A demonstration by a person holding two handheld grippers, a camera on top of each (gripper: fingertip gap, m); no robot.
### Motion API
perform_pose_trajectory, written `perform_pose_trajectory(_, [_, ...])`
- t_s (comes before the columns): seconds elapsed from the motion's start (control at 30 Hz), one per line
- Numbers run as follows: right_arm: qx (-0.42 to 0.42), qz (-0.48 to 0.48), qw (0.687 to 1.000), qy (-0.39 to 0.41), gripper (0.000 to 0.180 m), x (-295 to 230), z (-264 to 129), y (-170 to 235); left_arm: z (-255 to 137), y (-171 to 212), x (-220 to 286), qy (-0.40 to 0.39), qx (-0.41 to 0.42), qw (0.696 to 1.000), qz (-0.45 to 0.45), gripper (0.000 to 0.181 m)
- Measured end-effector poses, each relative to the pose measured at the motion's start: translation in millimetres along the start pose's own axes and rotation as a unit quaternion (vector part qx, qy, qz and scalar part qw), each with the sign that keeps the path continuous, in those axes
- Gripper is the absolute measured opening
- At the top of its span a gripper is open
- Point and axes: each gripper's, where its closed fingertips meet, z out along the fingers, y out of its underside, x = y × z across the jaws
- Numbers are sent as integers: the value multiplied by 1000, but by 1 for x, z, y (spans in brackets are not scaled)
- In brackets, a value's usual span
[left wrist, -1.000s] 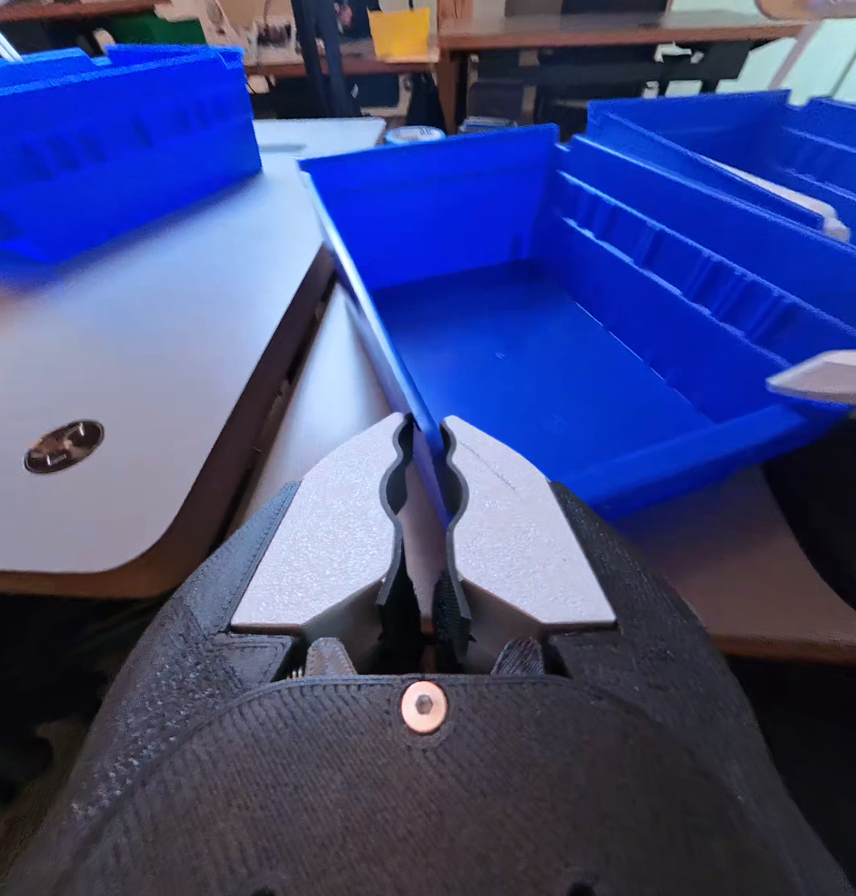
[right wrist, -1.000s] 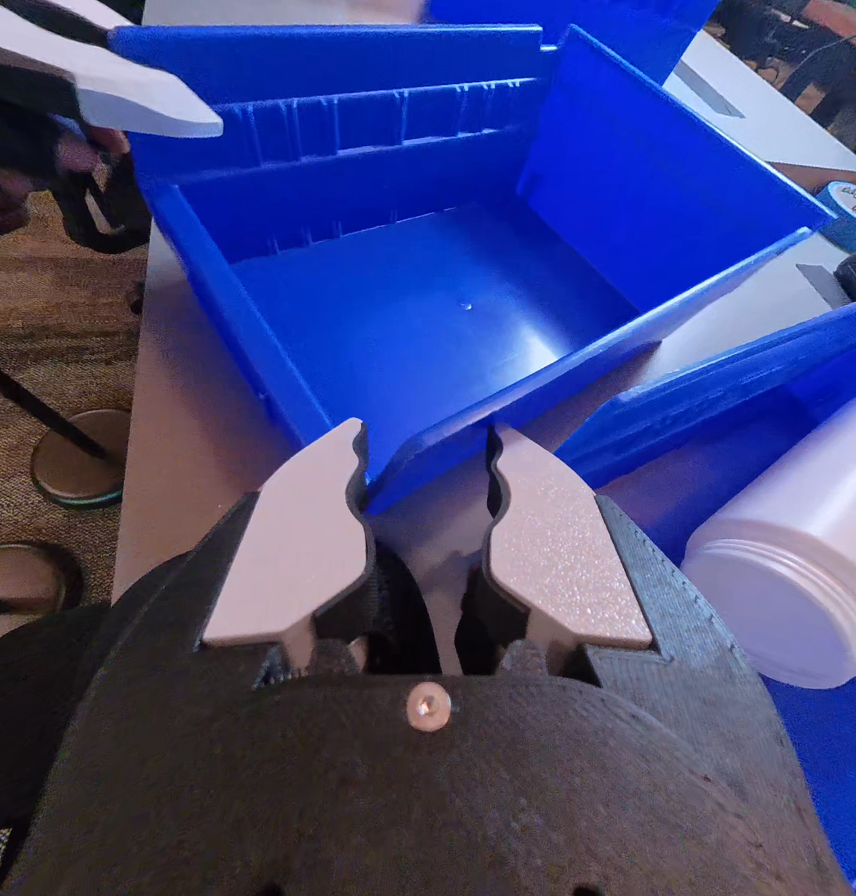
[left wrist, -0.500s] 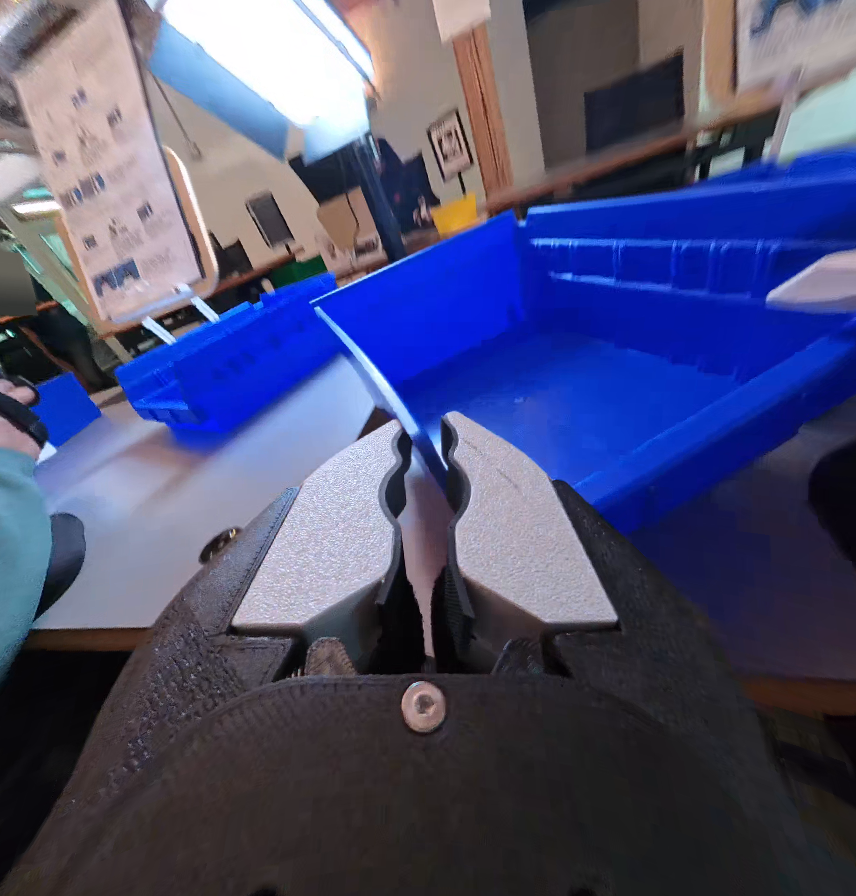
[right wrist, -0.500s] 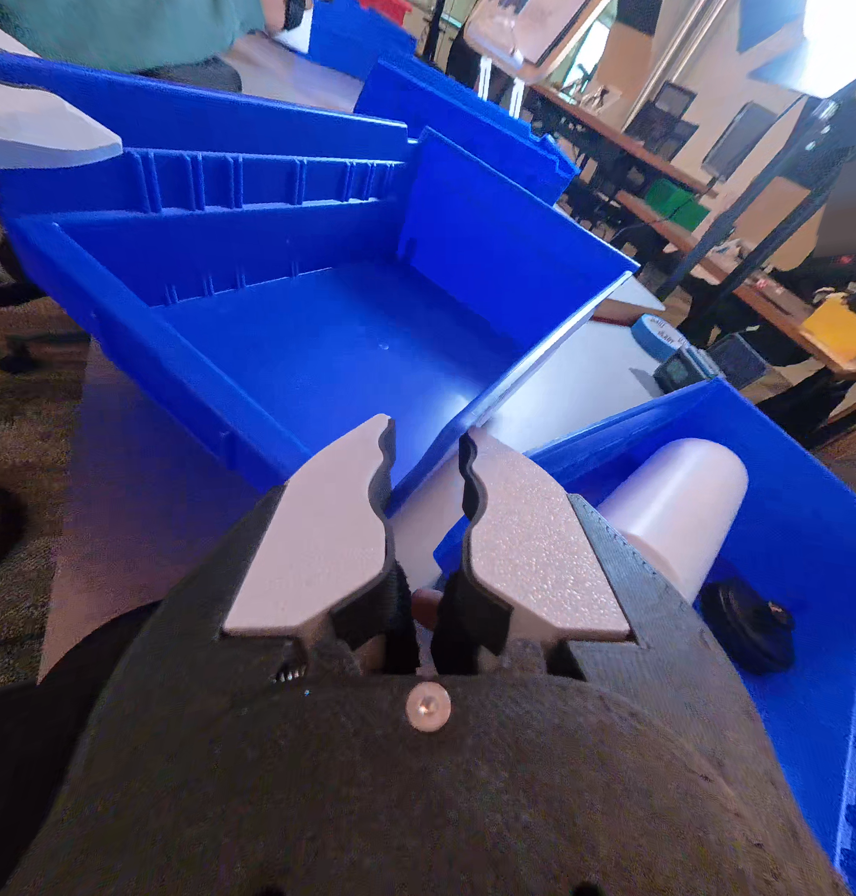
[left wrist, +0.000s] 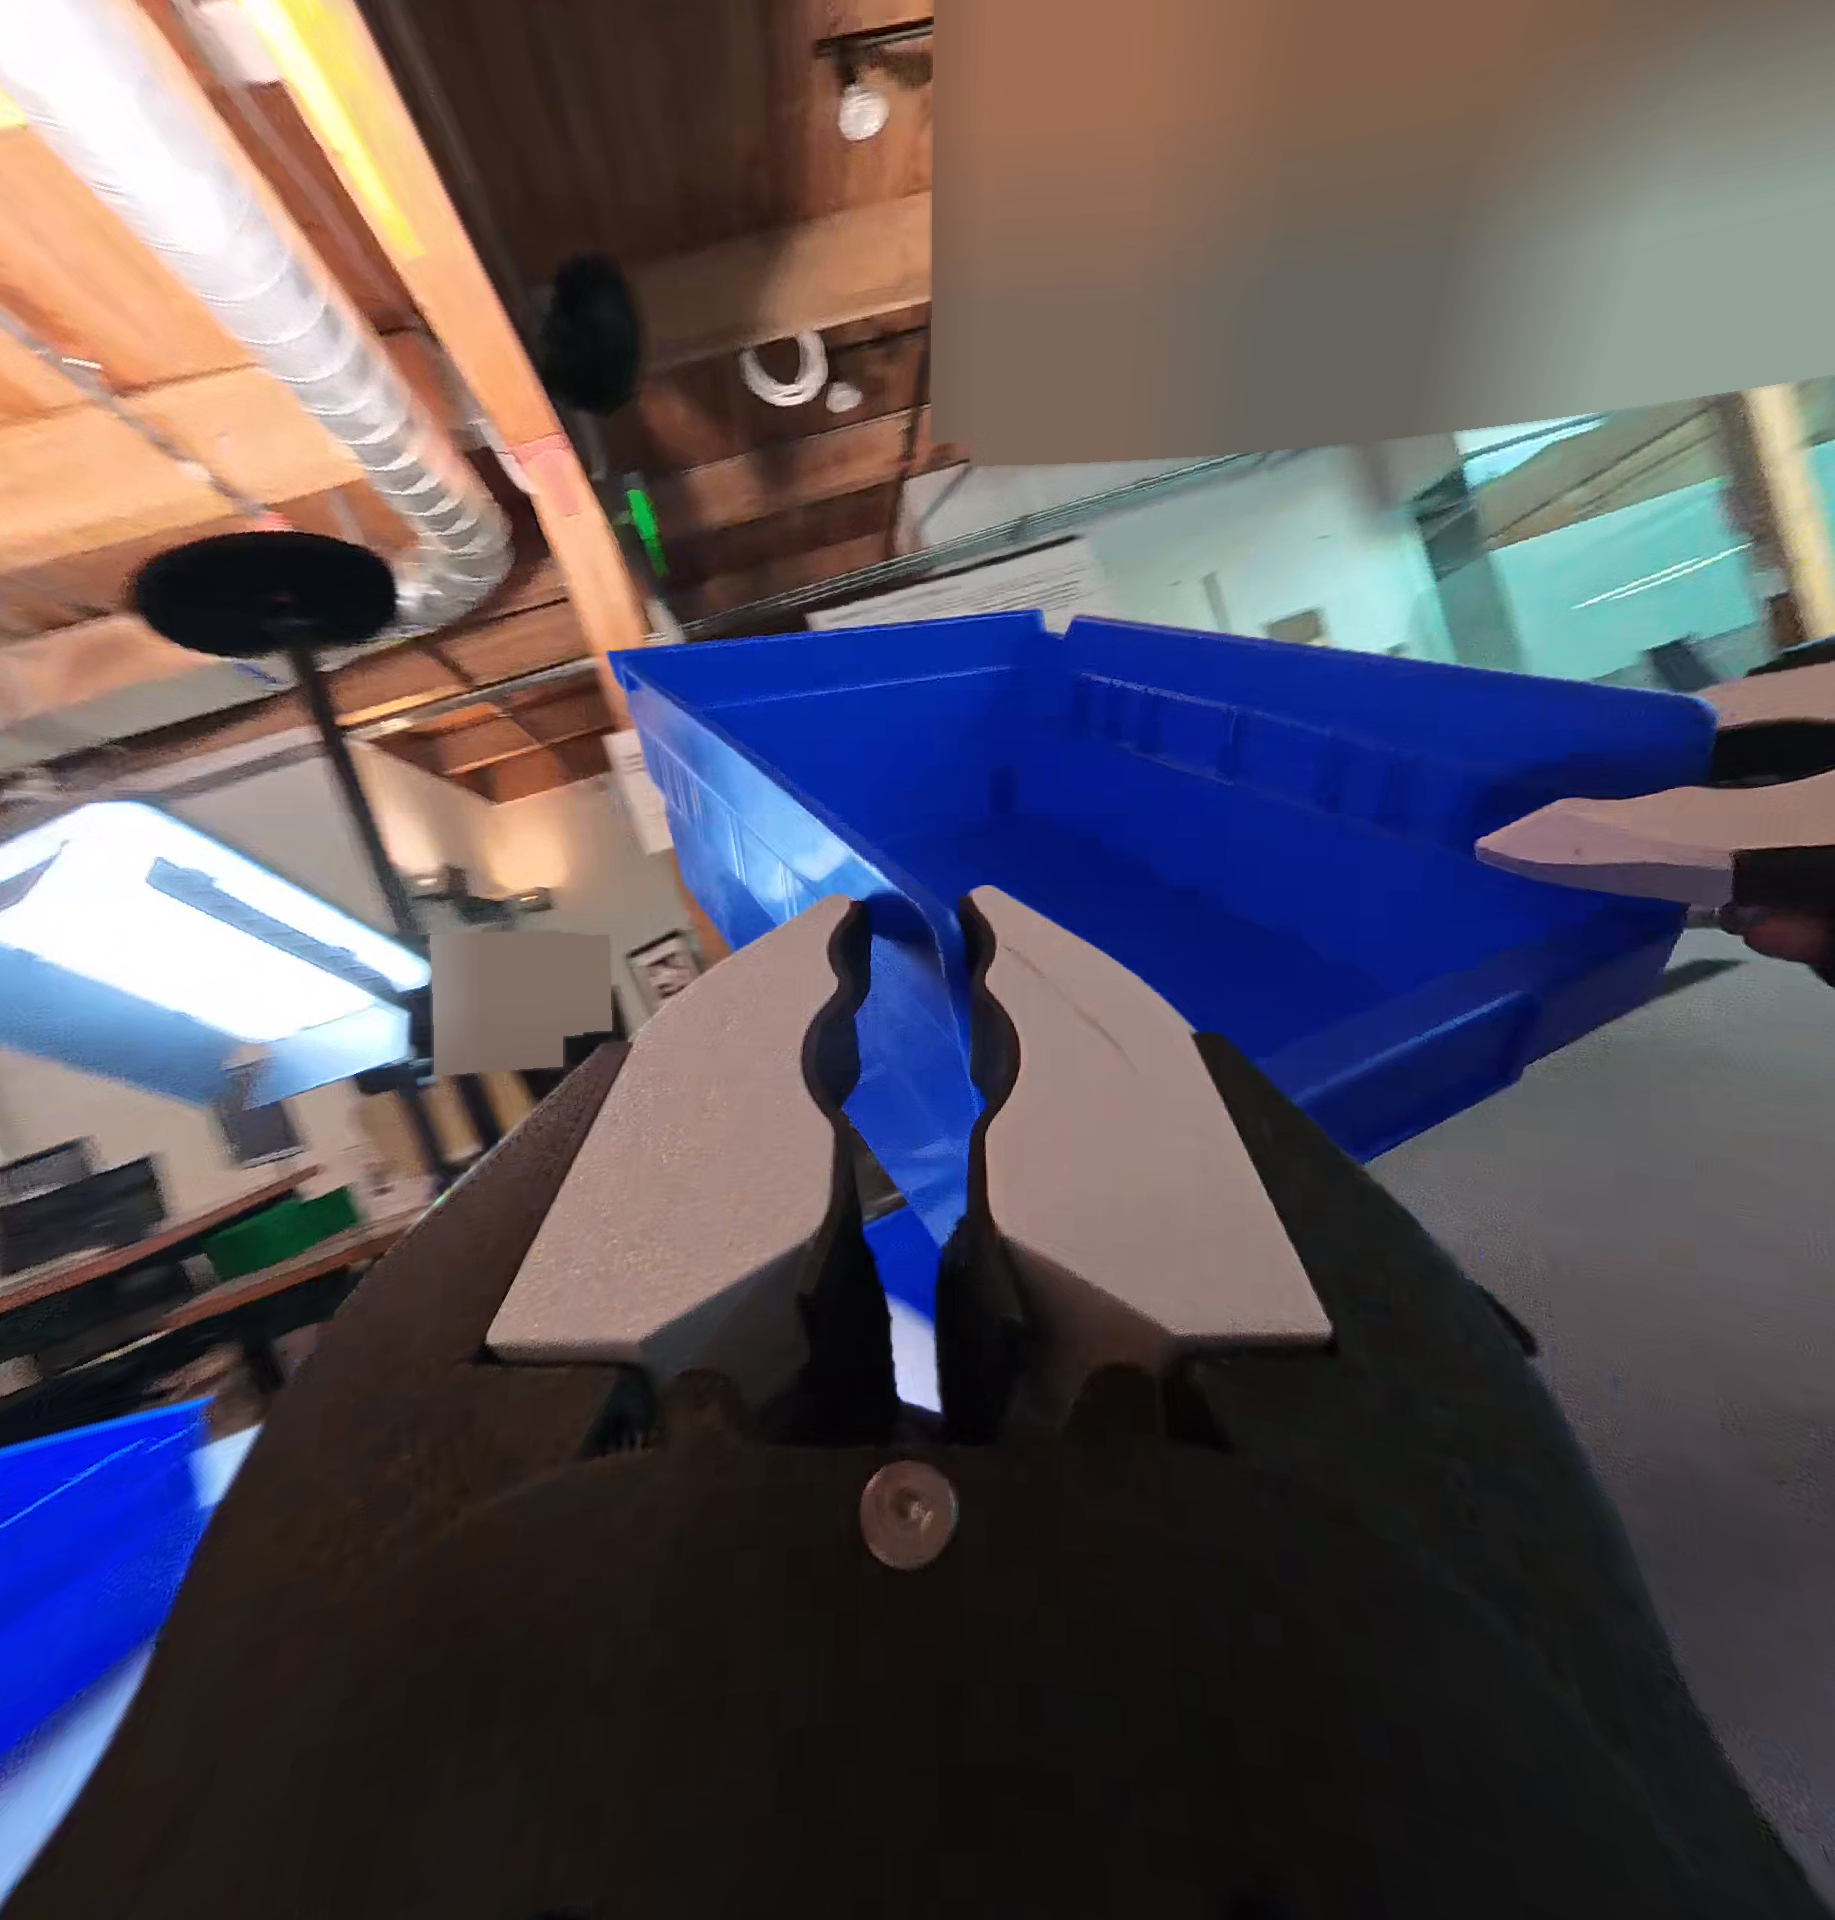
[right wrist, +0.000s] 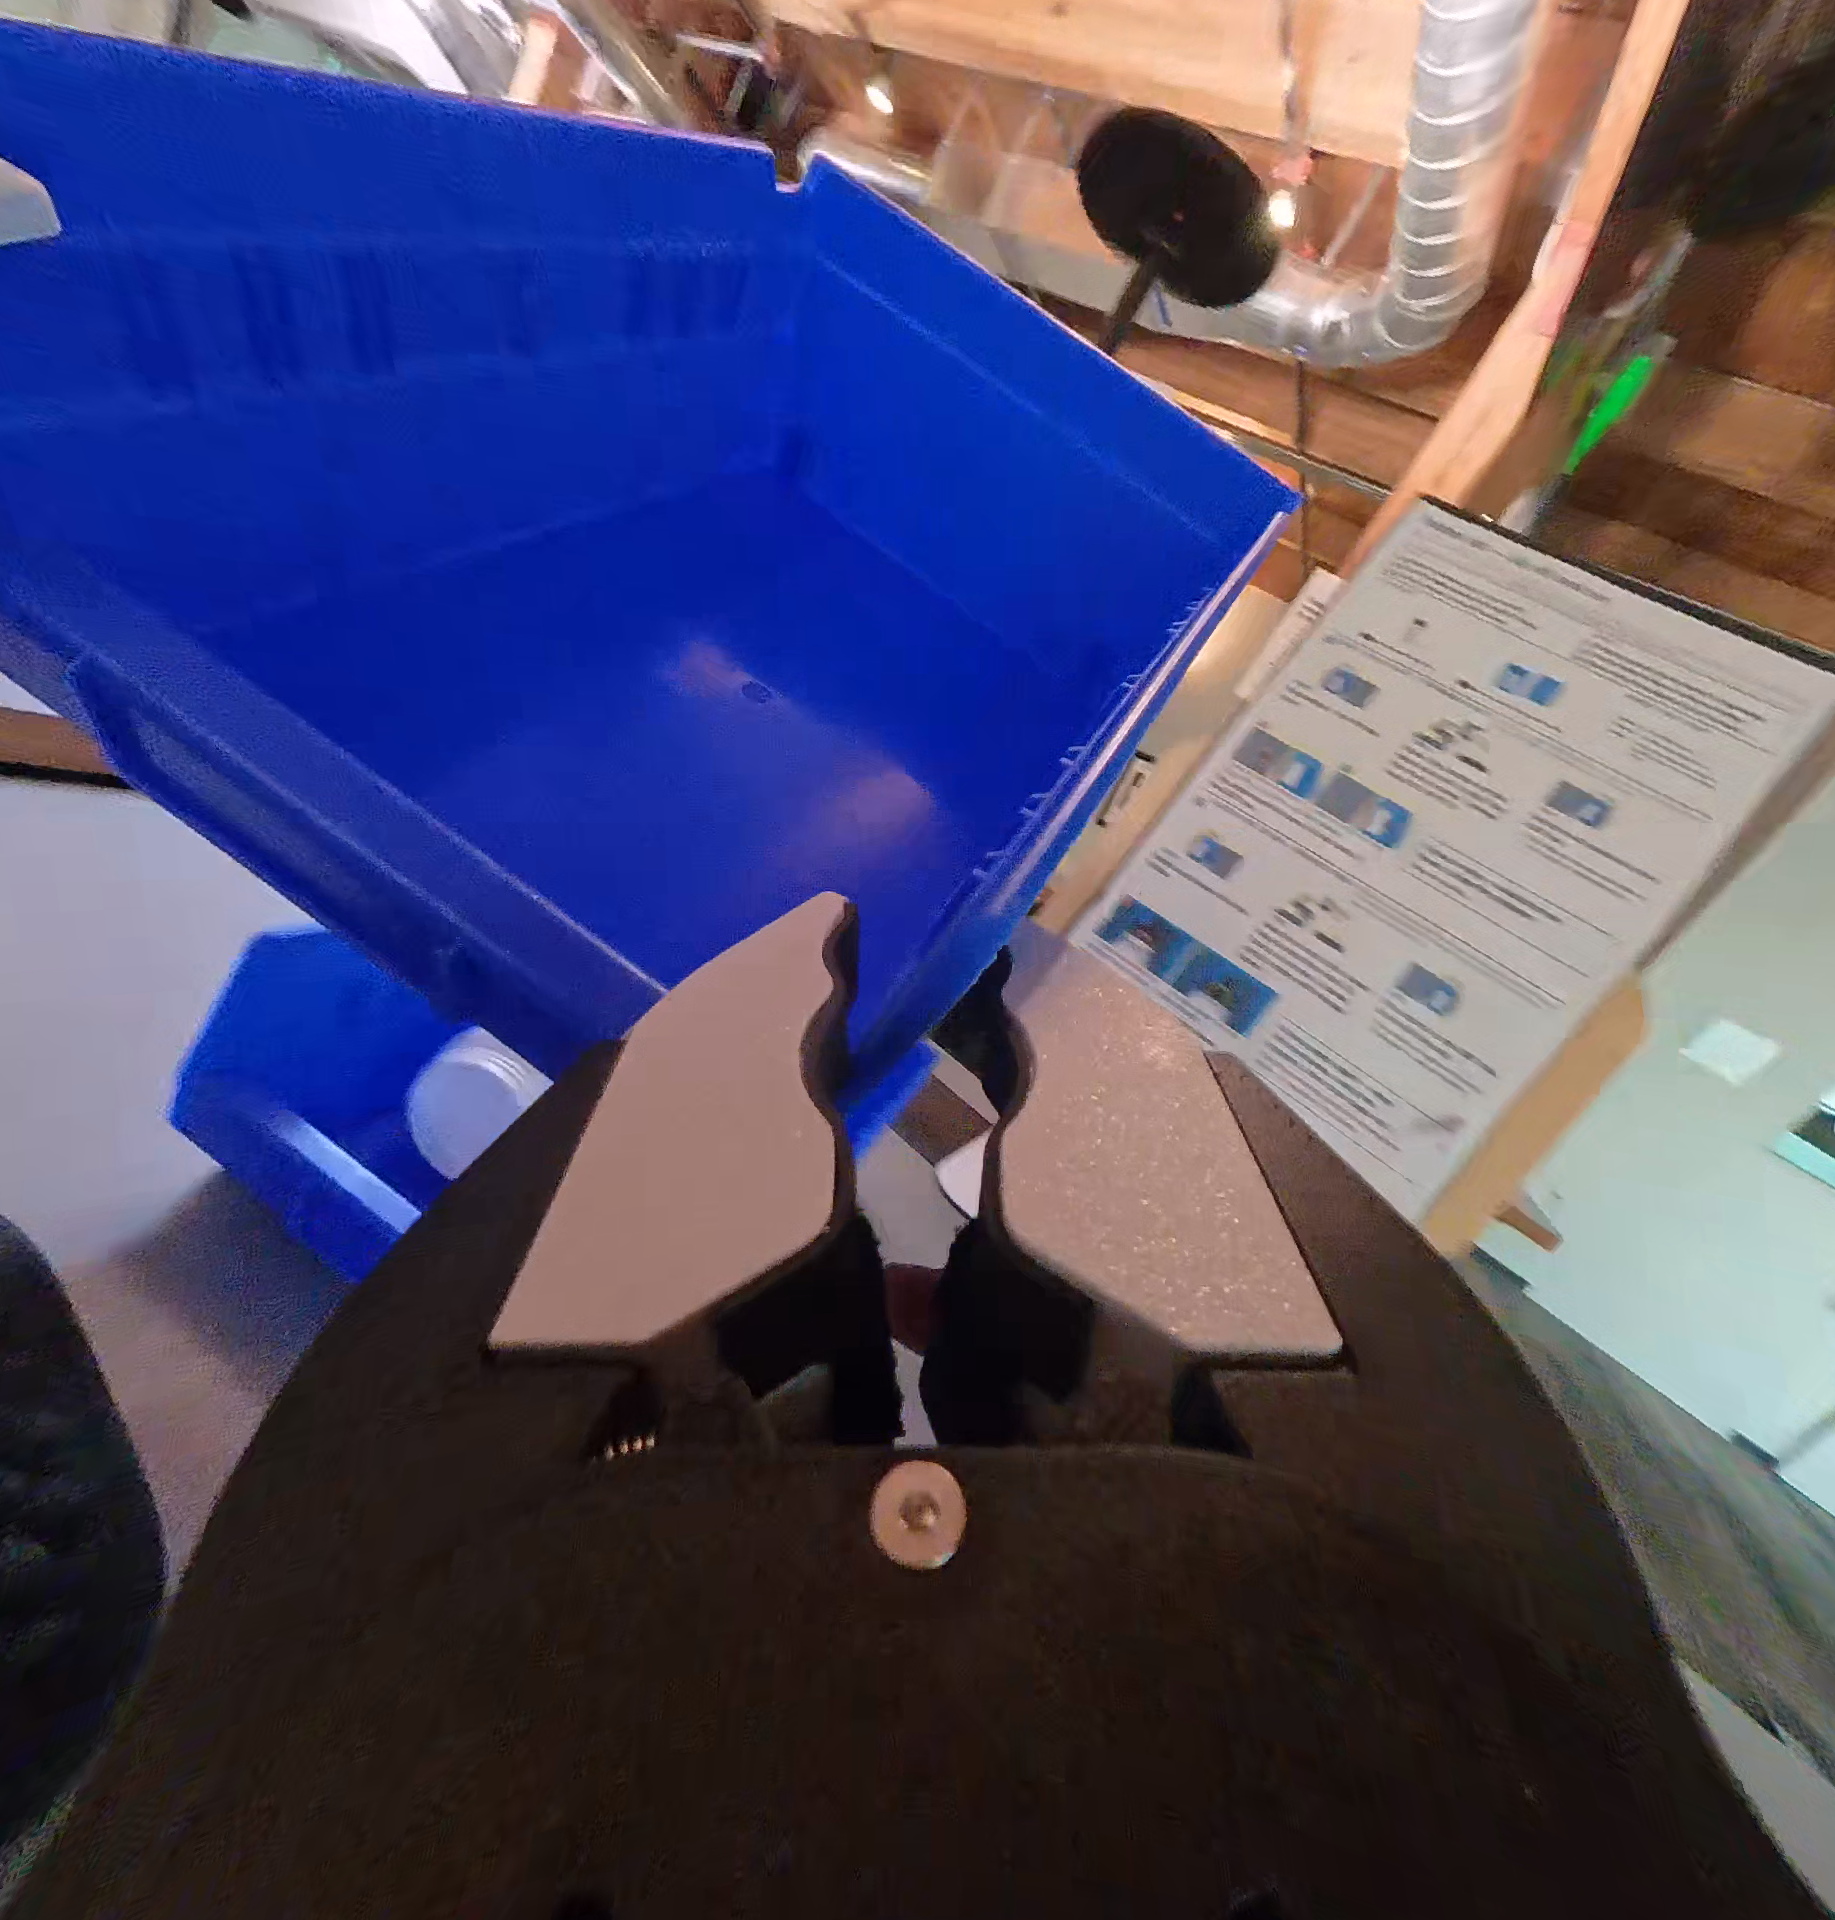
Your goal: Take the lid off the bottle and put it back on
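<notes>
Below, bottle [right wrist: 466,1093] on its side, mouth toward right hand-held gripper [right wrist: 918,971].

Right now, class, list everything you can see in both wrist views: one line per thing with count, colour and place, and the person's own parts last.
Lifted bin: one, blue, empty, held up between both grippers, tilted.
Second bin: one, blue, on the table below the lifted one.
Bottle: one, white, lying in the second bin, partly hidden.
Third bin: one, blue, lower left of the left wrist view, blurred.
Table: one, light grey, under the bins.
Poster board: one, white with small pictures, right of the lifted bin.
Duct: one, silver, ribbed, on the wooden ceiling.
Left gripper: one, grey fingers, closed on the lifted bin's side wall.
Right gripper: one, grey fingers, closed on the lifted bin's corner.
</notes>
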Motion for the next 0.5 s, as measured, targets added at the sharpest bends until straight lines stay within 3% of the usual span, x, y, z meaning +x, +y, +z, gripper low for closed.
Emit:
perform_pose_trajectory(0.27, [-191,25,972,133,18,148,-125,123,105,50,201,174,-74,979,-71,17])
perform_pose_trajectory(0.5, [-313,108,934,132,15,192,-193,243,124,106,324,264,-163,947,-81,21])
